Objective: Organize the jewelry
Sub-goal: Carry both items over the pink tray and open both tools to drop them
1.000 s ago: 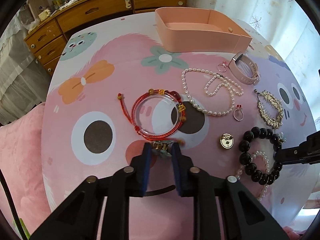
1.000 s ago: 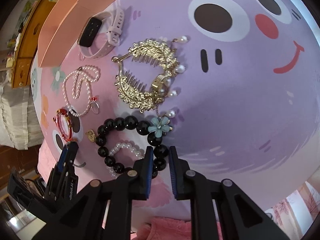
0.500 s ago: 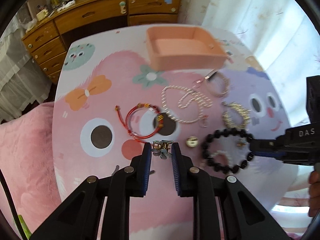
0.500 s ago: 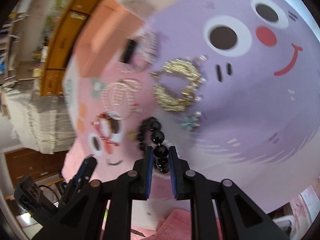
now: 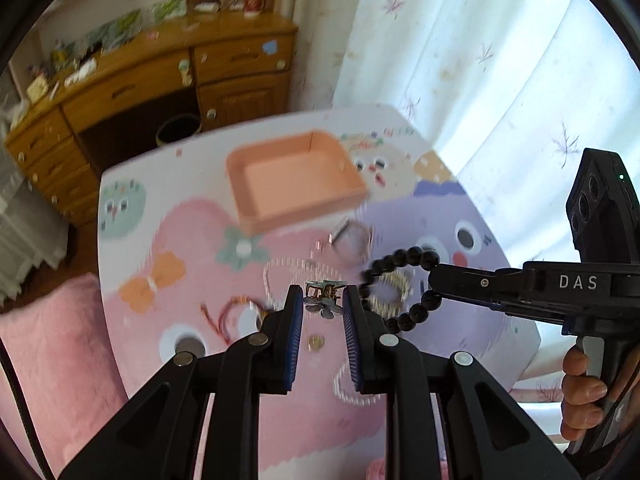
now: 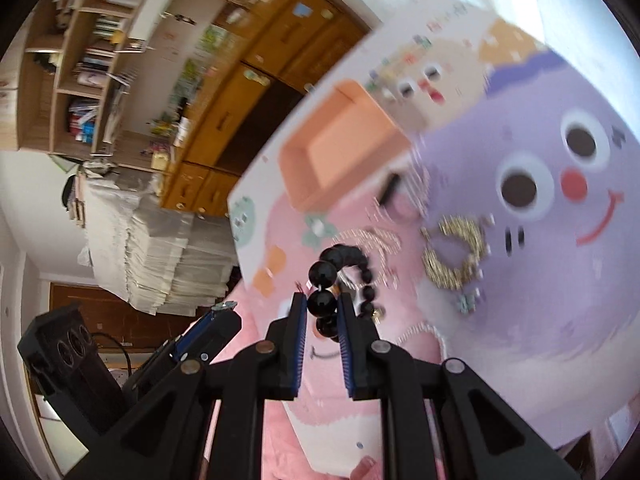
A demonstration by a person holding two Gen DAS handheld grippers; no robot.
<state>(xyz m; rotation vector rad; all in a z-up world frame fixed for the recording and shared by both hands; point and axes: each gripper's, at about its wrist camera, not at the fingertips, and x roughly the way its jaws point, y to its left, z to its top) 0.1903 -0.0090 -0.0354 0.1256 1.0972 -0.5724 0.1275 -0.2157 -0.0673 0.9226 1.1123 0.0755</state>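
black bead bracelet (image 6: 322,304) pinched in right gripper (image 6: 322,310) above cartoon mat (image 5: 192,232), small flower hair clip (image 5: 323,300) clamped in left gripper (image 5: 322,300), peach tray (image 5: 256,216) beyond

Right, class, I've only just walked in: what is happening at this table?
A person is sorting jewelry with two handheld grippers. The left gripper holds a small gold-and-silver flower clip in its jaws, above the table. The right gripper holds a black beaded bracelet, which hangs clear of the cartoon-printed table. The peach rectangular tray looks empty; pearl and gold pieces lie on the table.
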